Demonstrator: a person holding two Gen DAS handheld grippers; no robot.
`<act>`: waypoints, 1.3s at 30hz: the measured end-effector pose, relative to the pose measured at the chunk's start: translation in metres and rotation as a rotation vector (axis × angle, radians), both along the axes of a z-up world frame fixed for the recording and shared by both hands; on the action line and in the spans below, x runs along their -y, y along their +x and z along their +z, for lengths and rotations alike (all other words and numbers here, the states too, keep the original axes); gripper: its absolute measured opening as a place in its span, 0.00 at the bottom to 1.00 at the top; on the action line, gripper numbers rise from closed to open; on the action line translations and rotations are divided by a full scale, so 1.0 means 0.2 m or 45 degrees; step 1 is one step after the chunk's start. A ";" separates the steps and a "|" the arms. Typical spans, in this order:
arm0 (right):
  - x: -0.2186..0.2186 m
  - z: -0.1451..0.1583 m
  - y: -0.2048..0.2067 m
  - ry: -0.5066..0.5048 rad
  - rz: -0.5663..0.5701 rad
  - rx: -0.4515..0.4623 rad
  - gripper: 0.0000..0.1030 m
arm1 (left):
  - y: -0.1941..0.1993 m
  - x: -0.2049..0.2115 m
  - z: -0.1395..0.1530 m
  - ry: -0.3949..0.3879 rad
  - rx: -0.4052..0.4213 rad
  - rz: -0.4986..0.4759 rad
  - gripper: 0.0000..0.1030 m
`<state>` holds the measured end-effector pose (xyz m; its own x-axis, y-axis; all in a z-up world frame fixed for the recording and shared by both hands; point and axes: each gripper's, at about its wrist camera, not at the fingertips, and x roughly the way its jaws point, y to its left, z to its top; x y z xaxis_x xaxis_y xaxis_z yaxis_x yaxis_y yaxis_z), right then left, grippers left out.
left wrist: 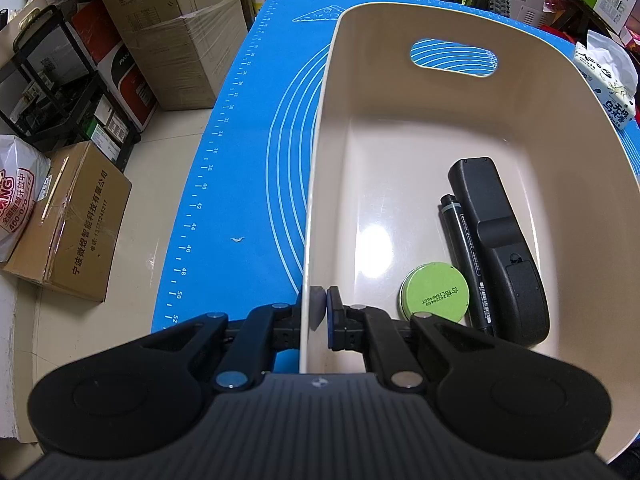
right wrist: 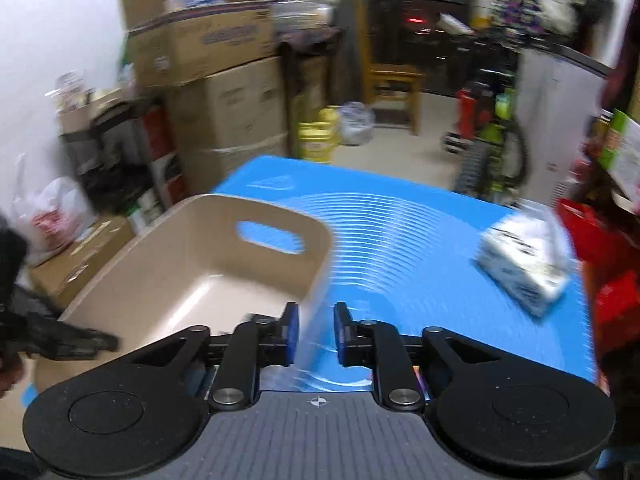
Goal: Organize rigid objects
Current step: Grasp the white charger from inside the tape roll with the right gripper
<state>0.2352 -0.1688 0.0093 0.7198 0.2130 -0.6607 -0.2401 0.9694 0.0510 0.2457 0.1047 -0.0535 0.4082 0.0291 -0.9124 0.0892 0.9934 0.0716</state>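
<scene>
My left gripper point(left wrist: 316, 312) pinches the bin point(left wrist: 400, 128) wall; remote point(left wrist: 500, 248), pen point(left wrist: 468, 260), tin point(left wrist: 434, 290) inside. Right gripper point(right wrist: 316, 334) hangs open, empty.

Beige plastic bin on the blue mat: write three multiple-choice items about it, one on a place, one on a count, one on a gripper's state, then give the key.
1. Where in the beige plastic bin does the round green tin lie?
A. under the oval handle hole
B. at the near end, beside the black marker pen
C. on top of the black remote control

2. How many objects lie in the bin?
A. one
B. three
C. five

3. What is the left gripper doing?
A. clamping the bin's wall
B. hanging open above the blue silicone mat
C. holding the tin

Key: 1 B, the tin lies next to the pen's near end. 2 B, only tin, pen and remote show. 3 A, one pad is on each side of the wall.
</scene>
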 end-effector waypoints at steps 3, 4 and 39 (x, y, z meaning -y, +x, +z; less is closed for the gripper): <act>0.13 -0.05 0.00 -0.044 -0.085 -0.030 0.31 | 0.00 0.00 0.00 0.002 0.000 0.000 0.08; 0.16 -0.08 0.01 -0.060 -0.104 -0.046 0.31 | 0.00 0.00 0.00 0.002 0.000 -0.001 0.08; 0.15 -0.58 0.02 -0.380 0.334 -0.385 0.62 | 0.00 0.00 -0.01 0.005 0.000 0.000 0.09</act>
